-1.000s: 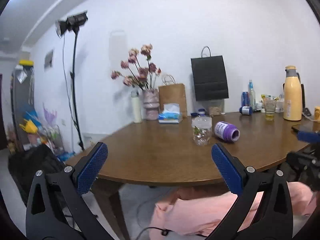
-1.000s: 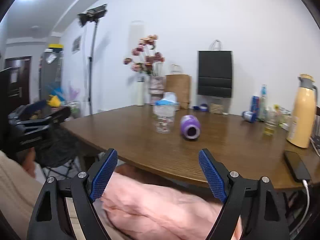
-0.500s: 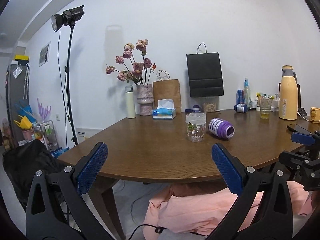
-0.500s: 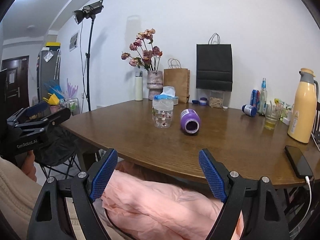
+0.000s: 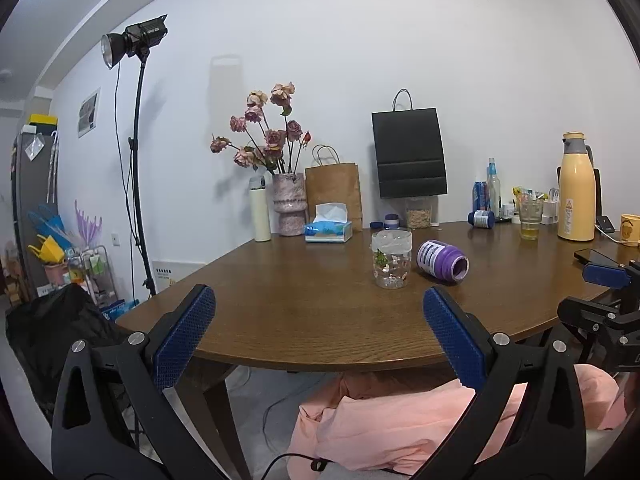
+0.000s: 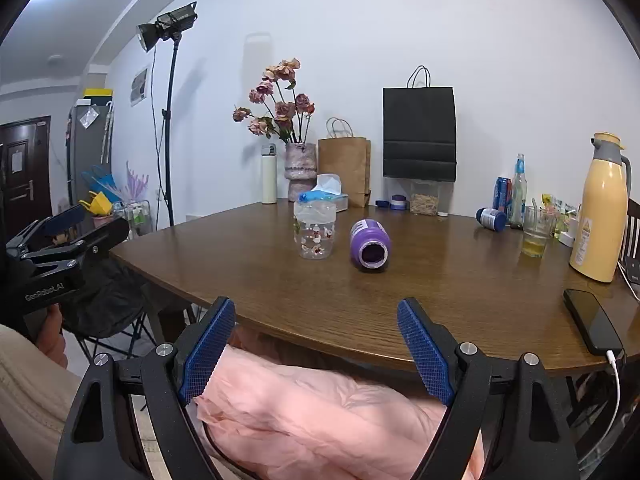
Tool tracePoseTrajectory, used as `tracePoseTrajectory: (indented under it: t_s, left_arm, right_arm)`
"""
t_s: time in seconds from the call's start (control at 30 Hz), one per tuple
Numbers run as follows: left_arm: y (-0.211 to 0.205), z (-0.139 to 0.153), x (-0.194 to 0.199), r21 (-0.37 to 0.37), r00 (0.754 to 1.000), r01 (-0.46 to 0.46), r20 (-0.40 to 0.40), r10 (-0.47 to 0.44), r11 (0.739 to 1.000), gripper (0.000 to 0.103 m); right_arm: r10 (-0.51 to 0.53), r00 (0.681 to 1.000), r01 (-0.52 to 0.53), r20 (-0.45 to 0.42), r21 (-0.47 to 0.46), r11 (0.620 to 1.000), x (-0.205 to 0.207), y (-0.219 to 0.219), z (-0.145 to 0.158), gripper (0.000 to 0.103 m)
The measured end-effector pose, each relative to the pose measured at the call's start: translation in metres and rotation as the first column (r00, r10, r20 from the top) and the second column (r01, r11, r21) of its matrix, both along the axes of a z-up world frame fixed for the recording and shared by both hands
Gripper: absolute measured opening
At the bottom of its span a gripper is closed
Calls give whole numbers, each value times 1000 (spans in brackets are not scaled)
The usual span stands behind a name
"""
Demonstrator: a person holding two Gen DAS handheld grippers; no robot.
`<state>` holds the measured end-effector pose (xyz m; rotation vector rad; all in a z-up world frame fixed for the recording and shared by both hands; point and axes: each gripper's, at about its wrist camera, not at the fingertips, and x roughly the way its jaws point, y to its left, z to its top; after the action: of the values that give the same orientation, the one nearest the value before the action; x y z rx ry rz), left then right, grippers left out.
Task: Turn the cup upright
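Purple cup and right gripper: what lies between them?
Only bare wooden table separates the purple cup from the right gripper, seen in the right wrist view.

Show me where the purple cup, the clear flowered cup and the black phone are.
purple cup (image 6: 370,244): right wrist view, rim of its open mouth.
clear flowered cup (image 6: 315,232): right wrist view, side wall.
black phone (image 6: 593,320): right wrist view, screen.

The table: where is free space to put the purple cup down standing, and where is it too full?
The table is bare between its near edge and the purple cup and clear cup, and left of the clear cup. It is crowded along the wall by the vase and bags, and right near the thermos and phone.
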<state>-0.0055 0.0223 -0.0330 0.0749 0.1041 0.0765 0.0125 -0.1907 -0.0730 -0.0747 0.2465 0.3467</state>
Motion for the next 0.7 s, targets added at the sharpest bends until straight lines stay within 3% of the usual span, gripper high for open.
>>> tracePoseTrajectory:
  t_s: [0.7]
  left_arm:
    - [1, 3, -5, 0, 1000, -15, 16, 15, 1000, 103]
  right_arm:
    - [4, 1000, -4, -15, -3, 1000, 5, 2, 4, 87]
